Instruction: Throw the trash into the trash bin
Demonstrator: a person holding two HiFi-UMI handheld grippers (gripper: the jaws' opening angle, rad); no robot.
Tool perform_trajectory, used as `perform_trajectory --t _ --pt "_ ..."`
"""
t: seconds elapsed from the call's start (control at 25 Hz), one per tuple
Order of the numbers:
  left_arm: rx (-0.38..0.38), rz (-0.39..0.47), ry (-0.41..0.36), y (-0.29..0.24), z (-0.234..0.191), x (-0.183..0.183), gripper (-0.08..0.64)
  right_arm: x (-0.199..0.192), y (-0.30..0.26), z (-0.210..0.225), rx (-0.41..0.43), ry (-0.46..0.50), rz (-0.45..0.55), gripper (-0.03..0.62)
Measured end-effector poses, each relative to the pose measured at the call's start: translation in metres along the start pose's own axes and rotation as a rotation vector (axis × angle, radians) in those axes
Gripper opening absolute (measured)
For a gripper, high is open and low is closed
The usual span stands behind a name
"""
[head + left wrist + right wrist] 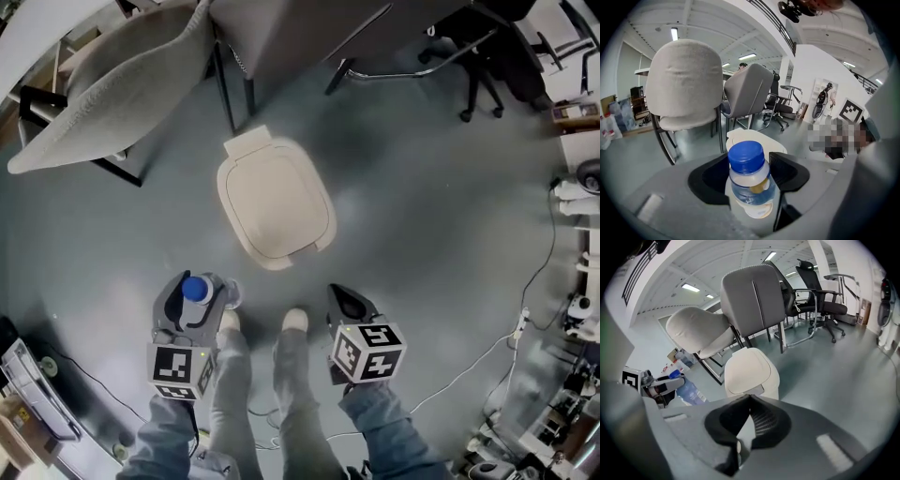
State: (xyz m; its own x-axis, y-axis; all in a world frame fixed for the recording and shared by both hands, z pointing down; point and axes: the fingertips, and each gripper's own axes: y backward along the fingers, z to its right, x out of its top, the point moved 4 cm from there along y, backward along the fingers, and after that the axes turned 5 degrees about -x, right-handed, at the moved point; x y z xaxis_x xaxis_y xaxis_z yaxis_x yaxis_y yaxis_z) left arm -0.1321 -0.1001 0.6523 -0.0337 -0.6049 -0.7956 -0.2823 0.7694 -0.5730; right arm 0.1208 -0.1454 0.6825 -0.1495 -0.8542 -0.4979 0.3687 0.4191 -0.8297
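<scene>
Person standing over the trash bin (275,202), a gripper in each hand. The left gripper (192,298) is clamped on a clear plastic bottle (749,187); its jaws stand wide apart around the upper body, and the blue cap (196,289) juts out past the jaw tips. The right gripper (349,302) has its jaws closed tip to tip and carries nothing. The bin stands on the grey floor just beyond the person's shoes (294,321), between the two grippers and farther out, with its cream lid (746,369) shut. The bottle, the task's piece of trash, therefore hangs near and to the left of the bin, not yet above it. The main hazard, as judged from this layout, is the shut lid: a bottle let go now would land on it, bounce and roll away across the floor, perhaps under the chair (112,89) at far left. The lid has to be raised first, probably with the empty right gripper or a foot. If it is only partly raised, the bottle could strike its edge. A second hazard is the grip: the bottle is smooth, round and seemingly part-filled, so a quick swing could make it pivot or slip out early.
</scene>
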Motion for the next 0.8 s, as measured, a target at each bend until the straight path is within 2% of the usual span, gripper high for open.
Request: perform_trajectory --t 0.16,0.52,0.8 --pt "0.011 -0.028 -0.006 0.004 -0.007 -0.013 0.273 -0.002 -0.016 -0.001 -0.012 0.007 -0.013 0.003" --pt "0.001 -0.063 -0.028 0.011 -0.022 -0.031 0.273 -0.004 -0.054 -0.008 -0.051 0.096 -0.037 0.003" --pt "0.049 -0.045 -0.008 0.025 -0.042 -0.041 0.273 -0.007 -0.077 -0.015 -0.075 0.177 -0.067 0.003"
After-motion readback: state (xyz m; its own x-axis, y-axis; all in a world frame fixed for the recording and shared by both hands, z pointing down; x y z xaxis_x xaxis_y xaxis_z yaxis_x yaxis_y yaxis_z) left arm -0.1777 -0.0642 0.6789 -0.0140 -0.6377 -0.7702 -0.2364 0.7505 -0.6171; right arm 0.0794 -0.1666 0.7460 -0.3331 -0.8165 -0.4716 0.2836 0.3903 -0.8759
